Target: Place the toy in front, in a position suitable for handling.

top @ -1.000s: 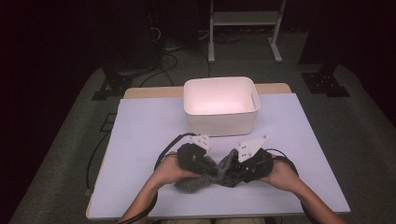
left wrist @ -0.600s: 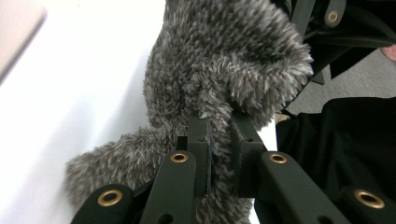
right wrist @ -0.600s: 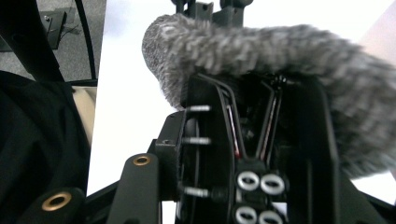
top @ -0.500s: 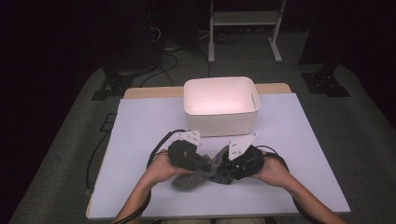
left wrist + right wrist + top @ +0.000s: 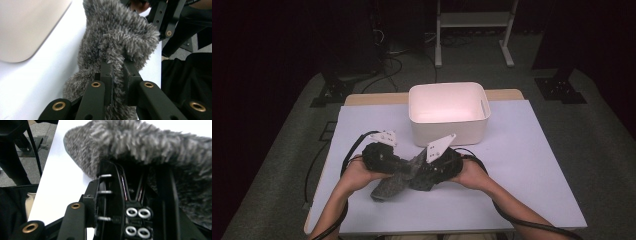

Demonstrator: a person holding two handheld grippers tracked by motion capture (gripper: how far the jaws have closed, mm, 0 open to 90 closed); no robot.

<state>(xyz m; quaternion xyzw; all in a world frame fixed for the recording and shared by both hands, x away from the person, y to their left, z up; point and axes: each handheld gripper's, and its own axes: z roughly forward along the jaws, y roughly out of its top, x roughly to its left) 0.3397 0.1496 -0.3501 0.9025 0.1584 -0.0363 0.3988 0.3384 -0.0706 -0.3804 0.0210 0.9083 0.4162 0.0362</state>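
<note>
A grey fuzzy cloth lies on the white table near the front, one end raised between the two grippers. My left gripper is shut on a fold of it; in the left gripper view the jaws pinch the fuzzy cloth. My right gripper meets it from the right. In the right gripper view its jaws stand apart, with the cloth draped over their tips. The two grippers nearly touch each other.
A white plastic bin stands just behind the grippers at the table's back middle; its corner is in the left gripper view. Cables trail from both grippers over the table. The front table edge is close to the forearms.
Both hands have moved left across the table with the cloth held between them, staying close together. The bin has not moved.
</note>
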